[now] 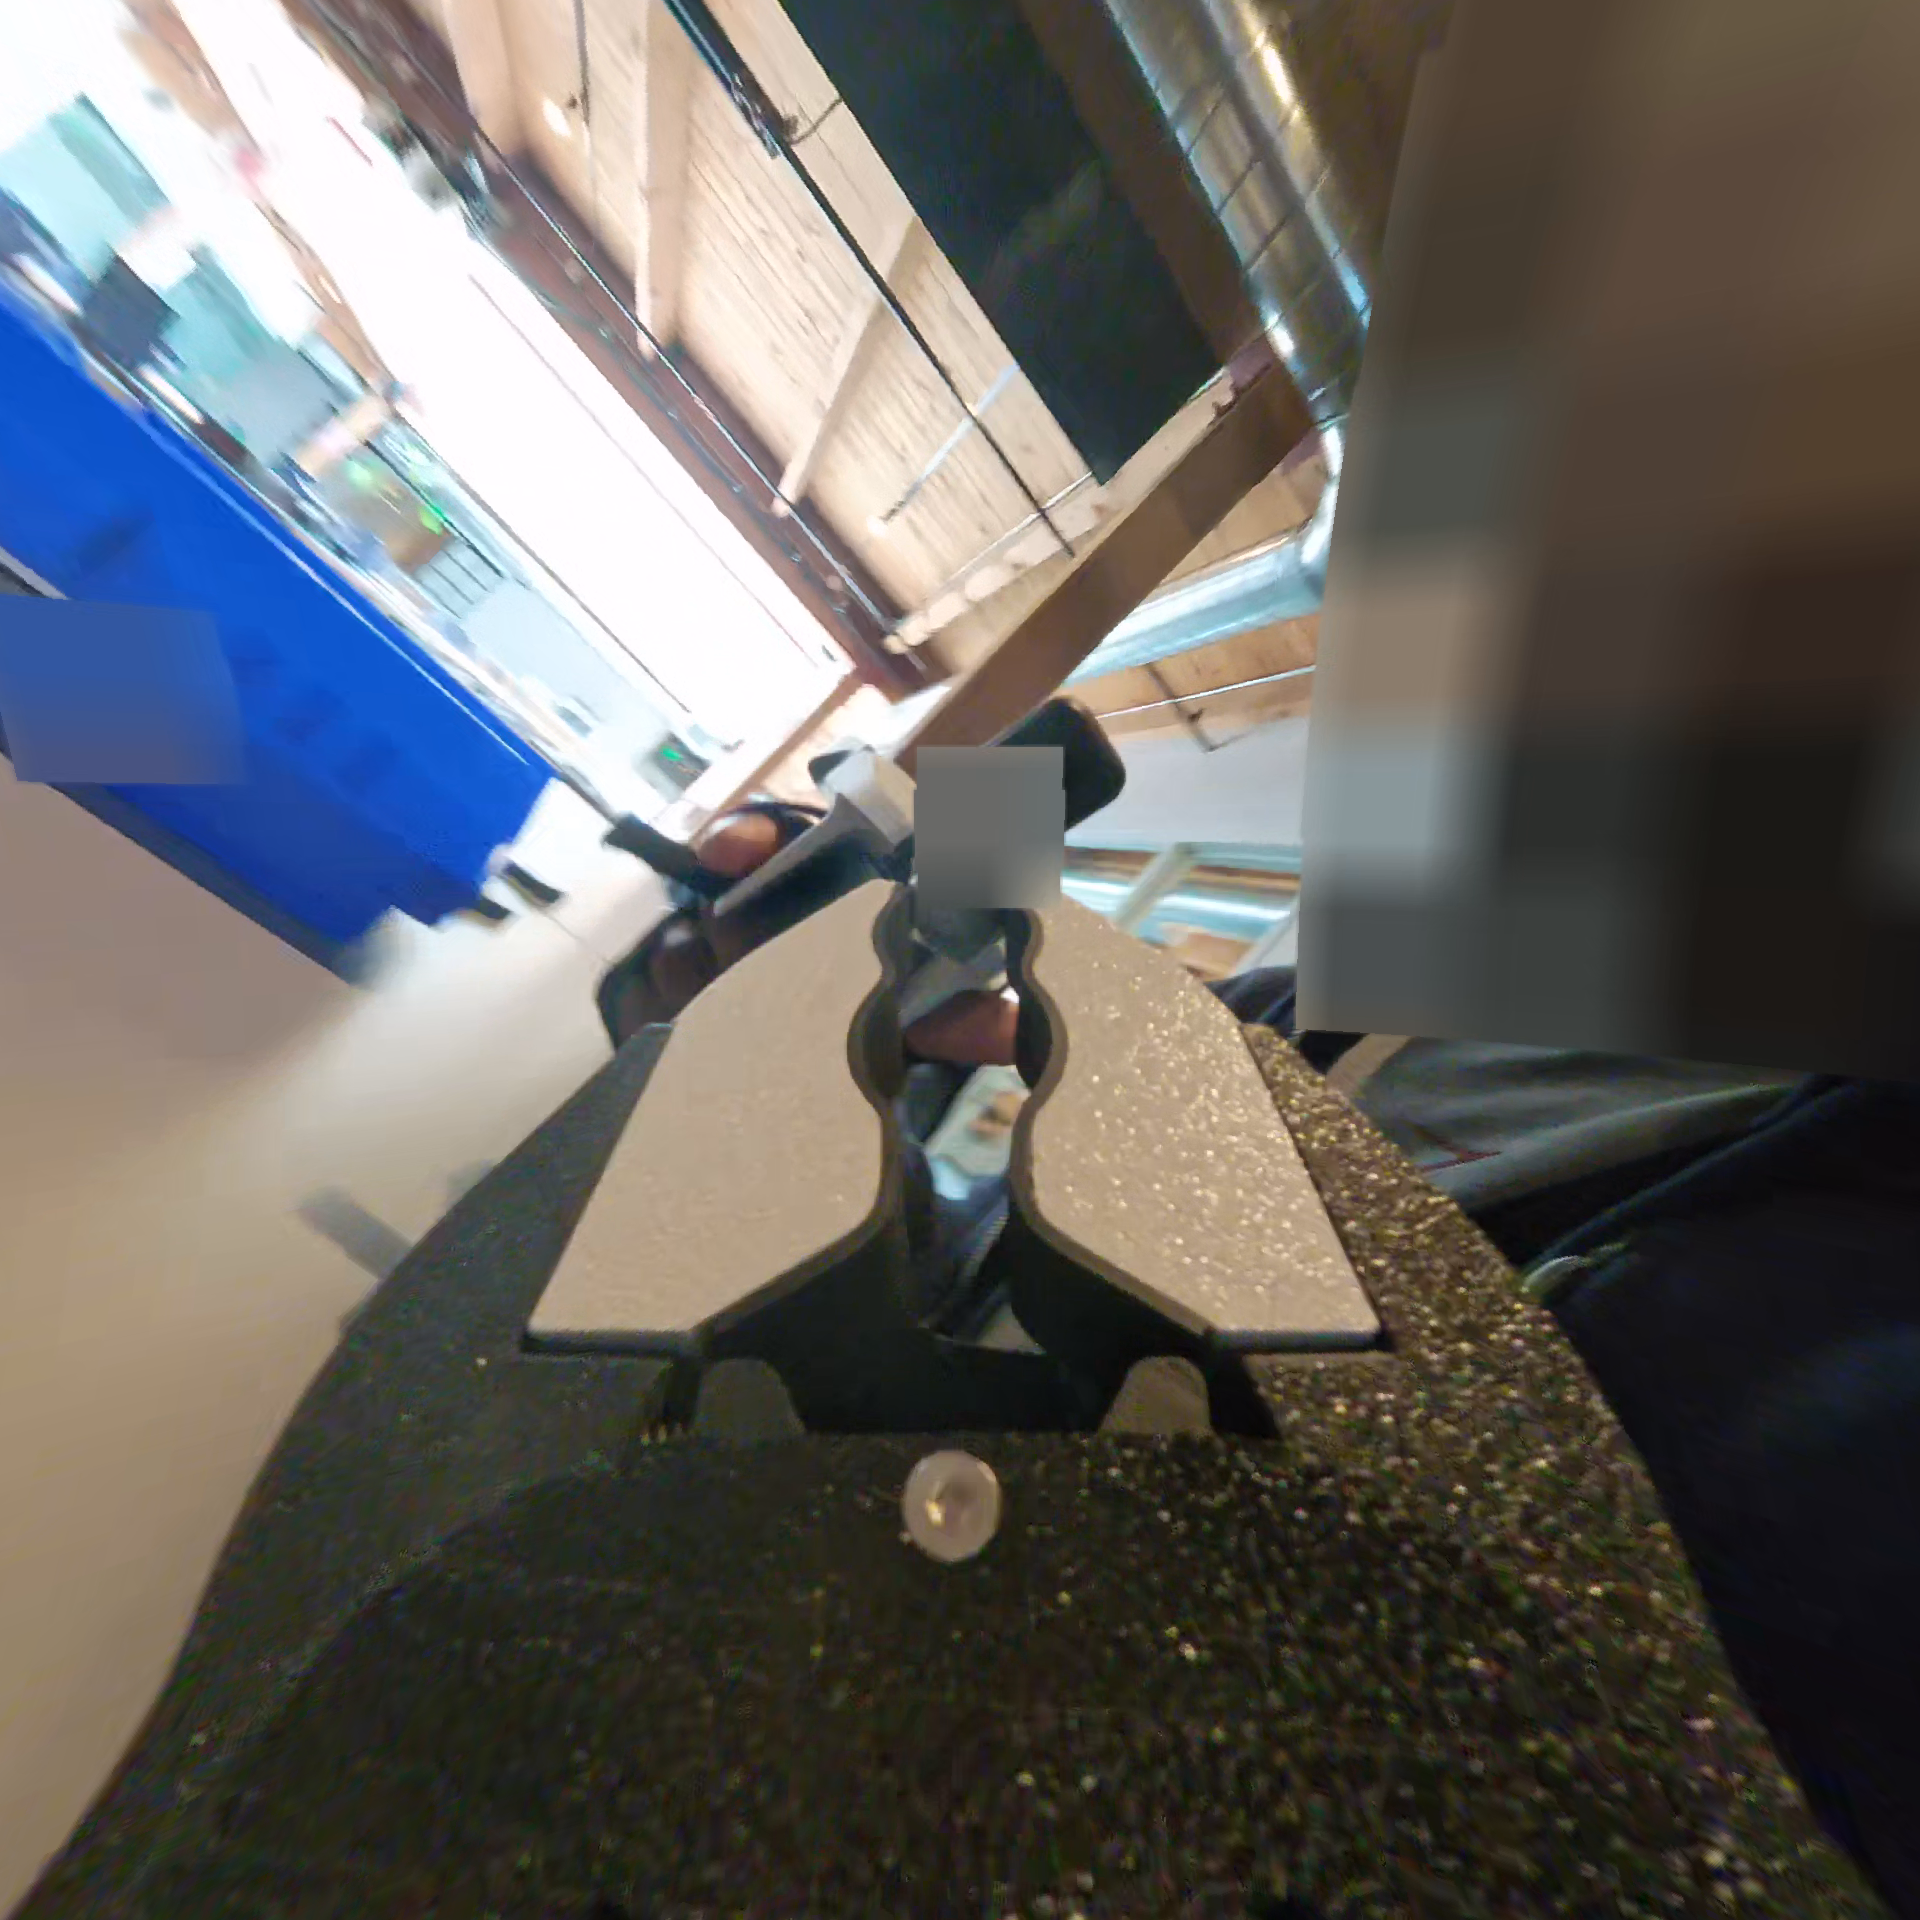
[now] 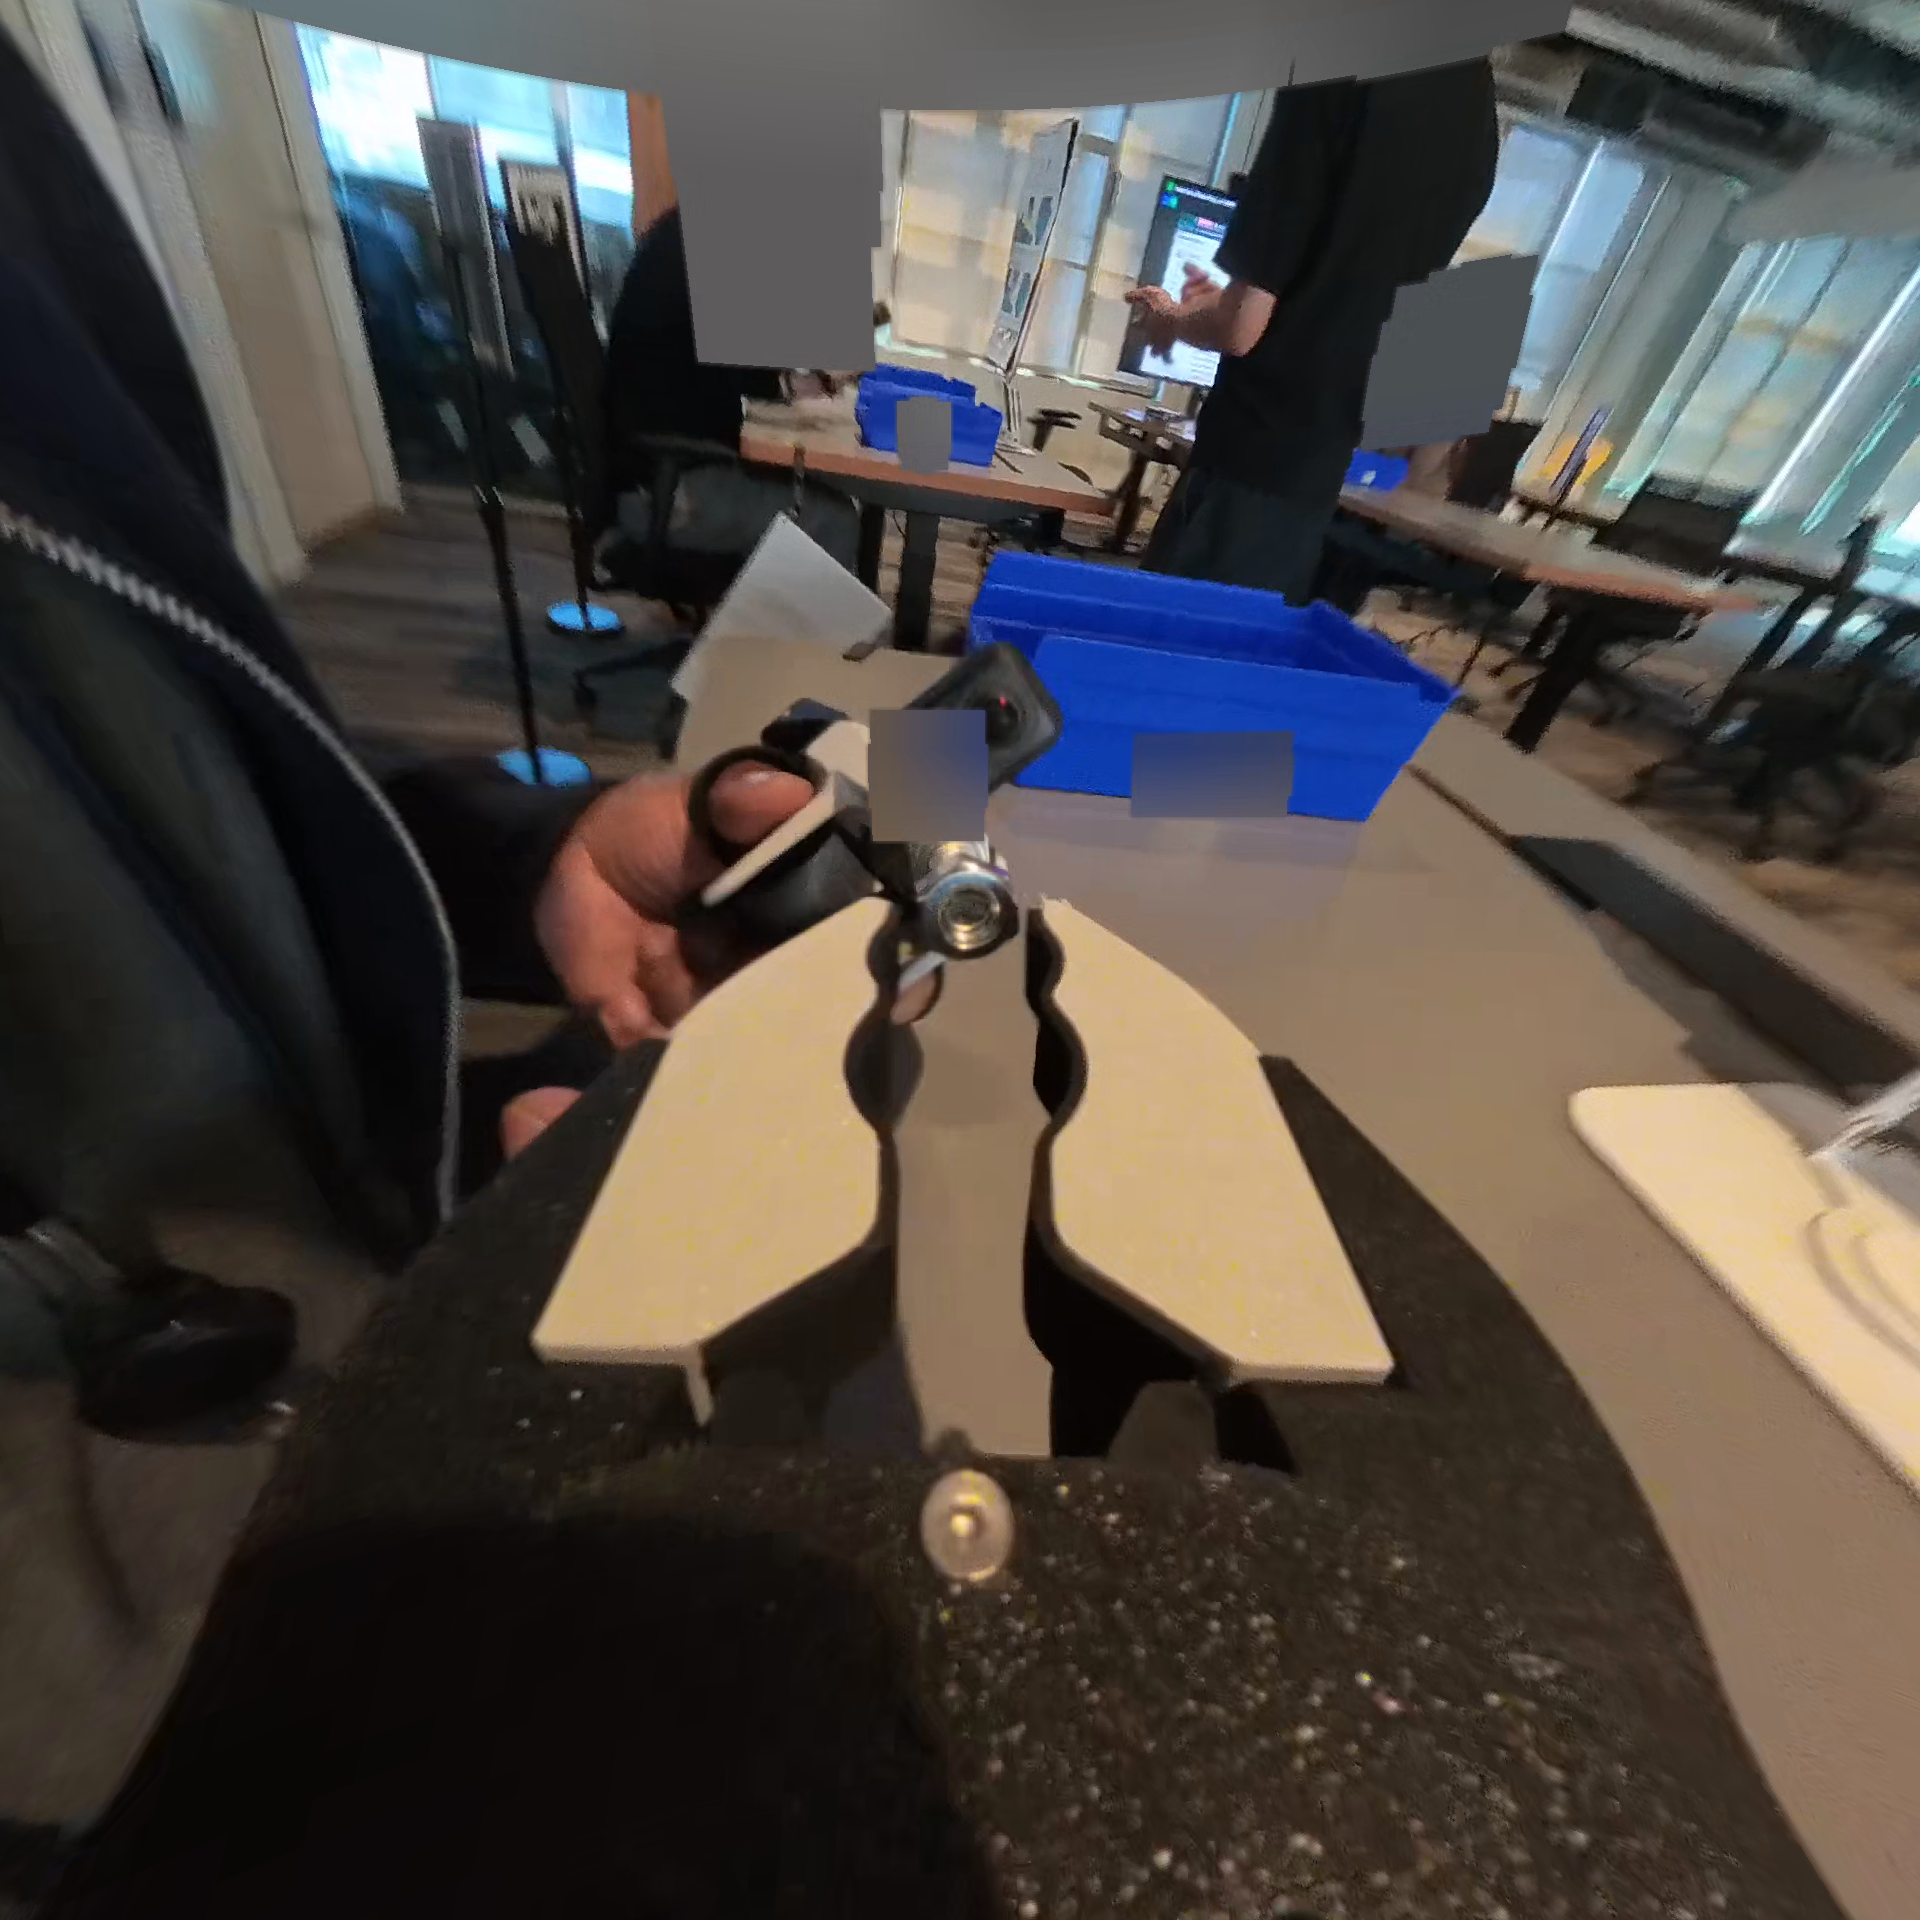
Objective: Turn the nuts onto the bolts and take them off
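Right gripper (image 2: 956, 930), fingers apart, holds nothing; we see the nutted bolt (image 2: 961, 904) just beyond its tips (clamped in the left gripper (image 1: 956, 925)).

Place: you're working in an open-plan office or lab.
Furniture: long wood-topped desks (image 2: 1538, 561) stand behind your grey table (image 2: 1299, 935).
Equipment: a lit monitor (image 2: 1190, 270) and blue plastic bins (image 2: 1226, 665).
Overhead: silver metal ducting (image 1: 1247, 239) under timber ceiling planks (image 1: 790, 312).

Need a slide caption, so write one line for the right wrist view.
Open right tongs approach a nut on a bolt held by the left tongs, blue bin behind.
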